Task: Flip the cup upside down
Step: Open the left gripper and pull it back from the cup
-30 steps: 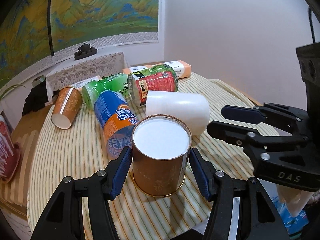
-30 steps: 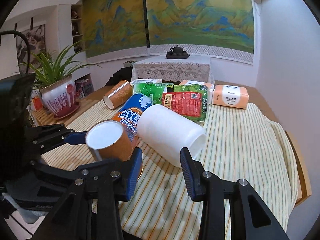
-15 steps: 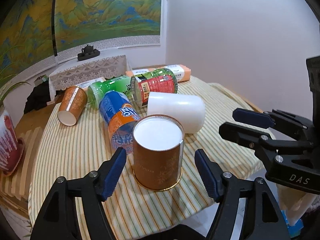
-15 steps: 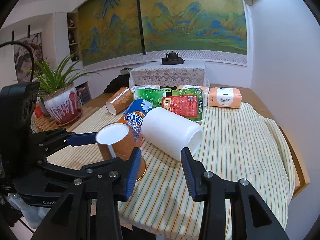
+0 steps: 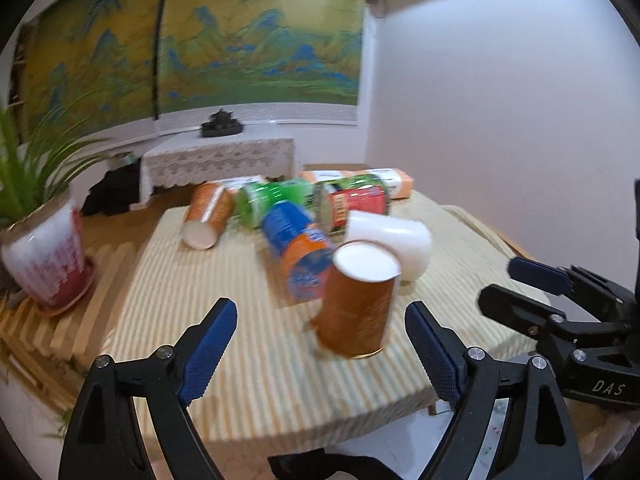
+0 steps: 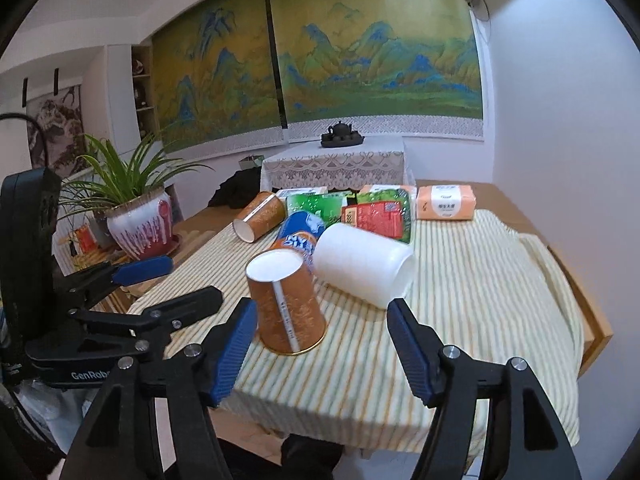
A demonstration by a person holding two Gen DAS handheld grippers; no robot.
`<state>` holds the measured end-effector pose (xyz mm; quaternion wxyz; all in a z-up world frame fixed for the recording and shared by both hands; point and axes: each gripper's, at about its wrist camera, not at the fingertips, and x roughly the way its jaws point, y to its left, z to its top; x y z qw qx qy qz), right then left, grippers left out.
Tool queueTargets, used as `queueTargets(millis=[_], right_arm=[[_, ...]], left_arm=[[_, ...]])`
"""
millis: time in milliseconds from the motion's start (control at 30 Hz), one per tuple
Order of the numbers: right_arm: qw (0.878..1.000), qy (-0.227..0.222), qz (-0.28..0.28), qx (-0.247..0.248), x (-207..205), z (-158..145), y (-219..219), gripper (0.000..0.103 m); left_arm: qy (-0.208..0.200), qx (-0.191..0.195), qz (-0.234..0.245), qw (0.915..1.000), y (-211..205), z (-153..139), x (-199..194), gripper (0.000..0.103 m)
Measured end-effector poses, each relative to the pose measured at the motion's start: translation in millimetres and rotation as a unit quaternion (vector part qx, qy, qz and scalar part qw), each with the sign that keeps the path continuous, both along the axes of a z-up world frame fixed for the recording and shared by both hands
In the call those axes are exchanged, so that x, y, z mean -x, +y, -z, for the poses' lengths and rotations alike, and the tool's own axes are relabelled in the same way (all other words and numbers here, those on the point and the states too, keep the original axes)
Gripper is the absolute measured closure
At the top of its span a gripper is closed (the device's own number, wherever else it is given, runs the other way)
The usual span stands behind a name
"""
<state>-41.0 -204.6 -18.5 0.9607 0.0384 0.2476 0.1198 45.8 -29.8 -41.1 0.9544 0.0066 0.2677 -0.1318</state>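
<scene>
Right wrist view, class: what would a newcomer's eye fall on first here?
The brown paper cup standing upside down near the front of the striped tablecloth, between two open grippers. Behind it lie a white plastic cup, a blue-orange bottle and another brown cup, all on their sides.

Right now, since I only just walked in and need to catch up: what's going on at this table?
A person holds a gripper in each hand, flipping cups upside down. An orange paper cup stands inverted, rim down, near the front of the striped tablecloth. The left gripper is open with the cup in front of its fingers, untouched; the right gripper is open and empty too. Behind lie a white cup on its side, a second orange cup on its side, and some bottles.
</scene>
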Motion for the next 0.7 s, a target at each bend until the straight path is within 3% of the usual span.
queueTargets(millis=[167,300,500,700], right_arm=[[1.0,0.006,0.012,-0.018,6,7,3,0.039],[0.999,-0.01,0.035,-0.003,16,4,8,0.039],[0.997,-0.044,0.065,0.016,28,-8,13,0.039],[0.997,-0.047,0.062,0.016,30,-9,19,0.039]], left_arm=[[-0.005,0.027,-0.056,0.9981,22,0,13,0.014],[-0.051,0.018,-0.096,0.9939,24,-8,32,0.014],[-0.084,0.024,-0.122,0.9887,27,-19,48,0.011],[-0.09,0.012,-0.121,0.9885,27,-22,55,0.01]])
